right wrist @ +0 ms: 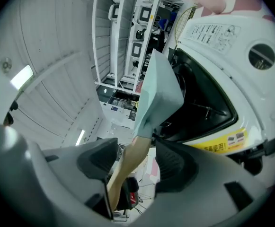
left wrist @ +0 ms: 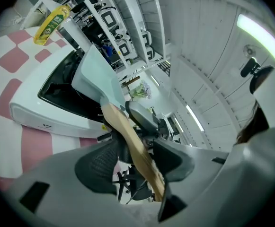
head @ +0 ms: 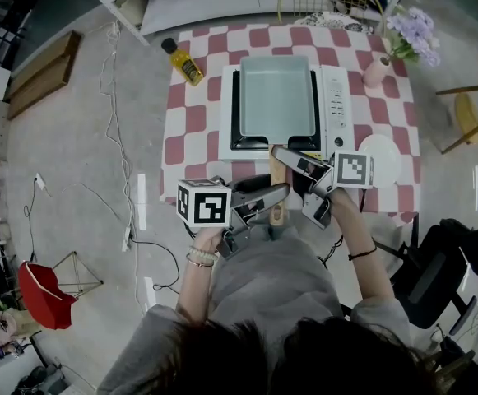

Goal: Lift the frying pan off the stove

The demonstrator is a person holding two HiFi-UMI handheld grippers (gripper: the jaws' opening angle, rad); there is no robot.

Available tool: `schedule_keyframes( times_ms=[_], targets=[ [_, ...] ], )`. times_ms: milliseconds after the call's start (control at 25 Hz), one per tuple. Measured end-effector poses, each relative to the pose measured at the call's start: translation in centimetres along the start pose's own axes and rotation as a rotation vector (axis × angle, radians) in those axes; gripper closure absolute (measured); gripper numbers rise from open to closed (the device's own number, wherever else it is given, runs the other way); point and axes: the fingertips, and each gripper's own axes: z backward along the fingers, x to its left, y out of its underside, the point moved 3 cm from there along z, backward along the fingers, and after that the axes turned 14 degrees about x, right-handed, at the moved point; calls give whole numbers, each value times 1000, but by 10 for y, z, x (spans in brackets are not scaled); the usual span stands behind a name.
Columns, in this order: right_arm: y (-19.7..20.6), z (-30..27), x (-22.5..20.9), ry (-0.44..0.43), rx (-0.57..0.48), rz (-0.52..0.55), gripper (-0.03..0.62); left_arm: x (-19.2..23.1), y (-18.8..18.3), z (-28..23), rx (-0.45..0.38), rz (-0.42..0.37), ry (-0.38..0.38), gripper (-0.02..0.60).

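Observation:
A pale grey-green rectangular frying pan (head: 276, 95) sits on the white stove (head: 333, 97), its wooden handle (head: 277, 189) reaching past the table's near edge toward me. My left gripper (head: 263, 202) is open, and the handle (left wrist: 130, 143) runs between its pads without being pressed. My right gripper (head: 300, 183) is open too, straddling the handle (right wrist: 128, 167) closer to the pan (right wrist: 158, 89). Both gripper views look up the handle at the pan (left wrist: 97, 77) and the stove's black top.
The red-and-white checked table (head: 193, 122) also holds a yellow oil bottle (head: 183, 62) at the back left, a pink vase of purple flowers (head: 378, 71) at the back right and a white plate (head: 384, 159) right of the stove. Cables lie on the floor at the left.

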Motion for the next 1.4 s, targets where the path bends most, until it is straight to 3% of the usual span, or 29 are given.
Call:
schedule_keyframes(
  times_ms=[400,800,960,1400],
  targets=[
    [-3,-12,-8,-76,64,-85,339,-1,-2,-7,43,0,41,353],
    [-3,-26,-6,-137,135,-95,345,-2,-2,-11,79,-18,66,353],
    [-5,-29,-4,-132,140,-61,393,-4,-4,-11,82,-41,78,354],
    [-4,-29,-5,-117,132,-57,398,-3,-2,-11,109,-95,58,372]
  ],
)
